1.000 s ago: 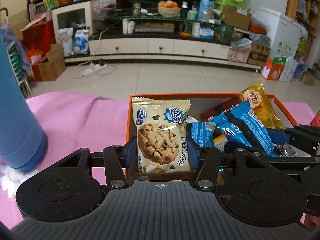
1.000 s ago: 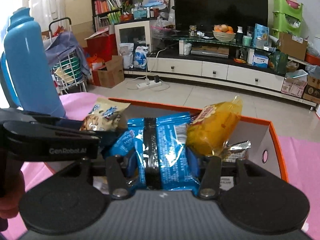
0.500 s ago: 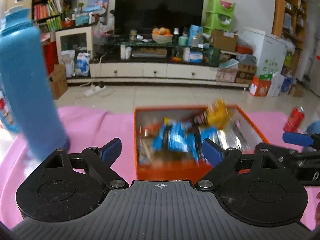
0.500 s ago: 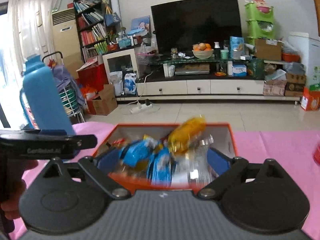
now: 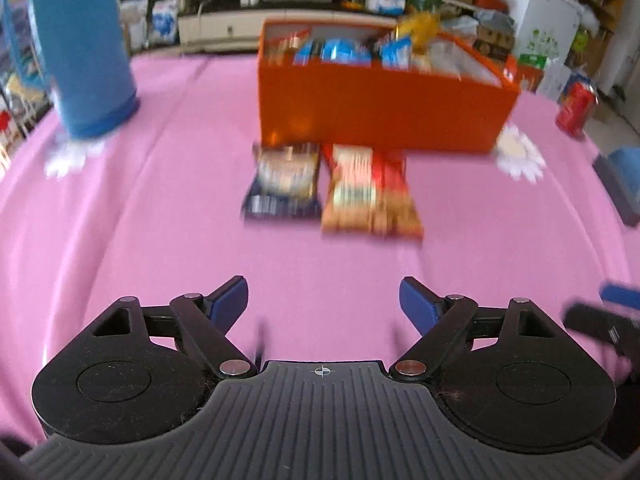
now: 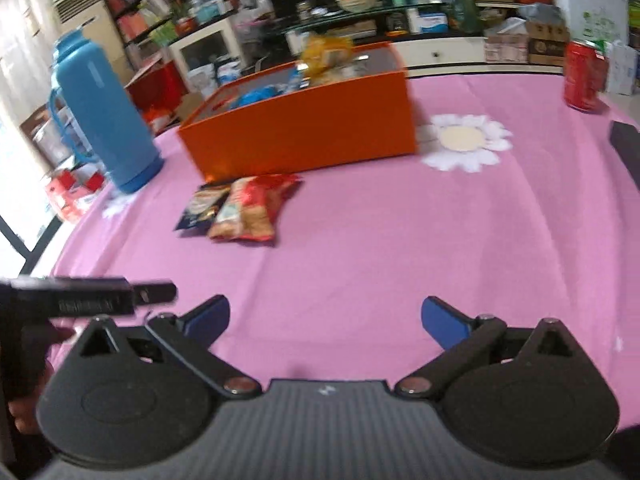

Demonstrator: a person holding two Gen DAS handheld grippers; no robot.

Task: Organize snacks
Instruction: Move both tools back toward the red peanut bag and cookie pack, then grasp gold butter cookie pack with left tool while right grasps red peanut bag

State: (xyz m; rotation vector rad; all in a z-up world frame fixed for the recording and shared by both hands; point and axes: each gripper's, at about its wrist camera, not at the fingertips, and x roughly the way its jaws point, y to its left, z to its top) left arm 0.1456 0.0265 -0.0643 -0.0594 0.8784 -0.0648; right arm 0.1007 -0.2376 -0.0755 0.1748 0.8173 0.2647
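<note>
An orange box (image 5: 380, 112) (image 6: 304, 132) stands on the pink tablecloth, with several blue and yellow snack packets (image 5: 344, 50) inside. In front of it lie a dark blue packet (image 5: 284, 180) (image 6: 204, 206) and a red packet (image 5: 370, 192) (image 6: 252, 208), side by side. My left gripper (image 5: 320, 286) hovers over bare cloth well short of them; its jaws are wide, closing slightly, with nothing between them. My right gripper (image 6: 326, 303) is further right, its jaws still opening and empty. Both views are blurred by motion.
A tall blue thermos (image 5: 84, 48) (image 6: 102, 108) stands left of the box. A red can (image 5: 576, 108) (image 6: 584, 76) sits at the far right. A white flower coaster (image 6: 464, 140) lies right of the box, and a dark flat object (image 6: 626, 148) at the right edge.
Both grippers let go of their packets, a cookie packet and a blue one, over the box. They opened and pulled back toward the near side of the table.
</note>
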